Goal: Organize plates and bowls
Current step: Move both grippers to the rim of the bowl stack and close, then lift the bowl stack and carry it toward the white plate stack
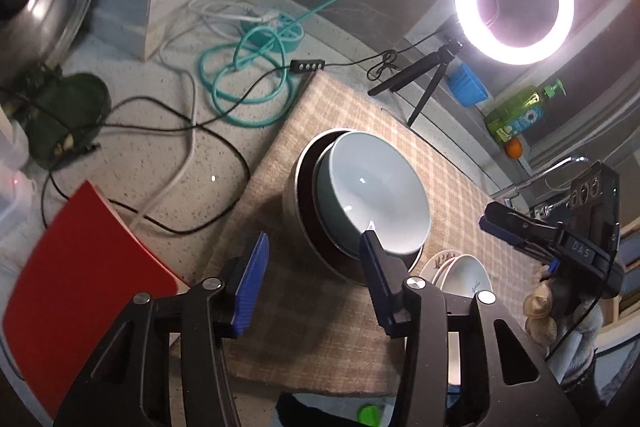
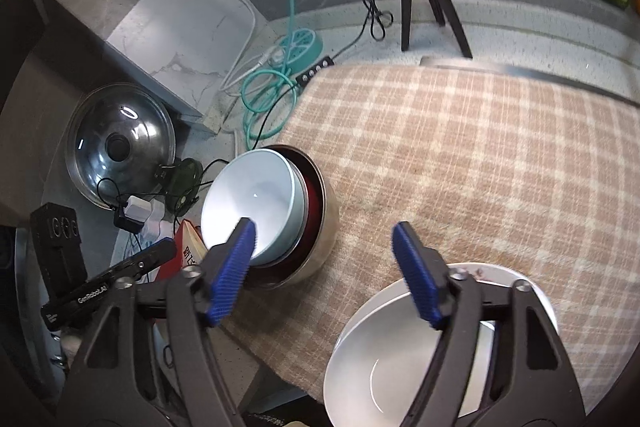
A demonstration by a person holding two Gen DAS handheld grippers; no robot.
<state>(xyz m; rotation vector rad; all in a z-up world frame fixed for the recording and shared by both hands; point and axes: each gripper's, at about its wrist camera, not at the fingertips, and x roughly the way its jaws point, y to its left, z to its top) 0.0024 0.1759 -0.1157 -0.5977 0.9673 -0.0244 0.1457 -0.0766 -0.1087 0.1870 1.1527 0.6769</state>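
On the checked cloth (image 2: 460,155), a pale blue bowl (image 1: 376,191) sits nested and tilted inside a dark red dish (image 1: 316,231), which itself rests in a steel bowl (image 2: 320,239); nothing lies inside the blue bowl. In the left wrist view this stack stands at about one o'clock from the left gripper (image 1: 314,267), whose jaws are apart with nothing between them; its right finger overlaps the blue bowl's near rim, though whether it touches is unclear. At four o'clock from the stack, a white bowl (image 2: 400,359) lies in a white plate (image 2: 516,279), both empty. The right gripper (image 2: 324,255) hangs above the cloth between the two stacks, jaws apart and gripping nothing. On the counter (image 1: 160,167) at ten o'clock lie a teal cable (image 1: 240,83), a red book (image 1: 80,267) and a steel lid (image 2: 120,143).
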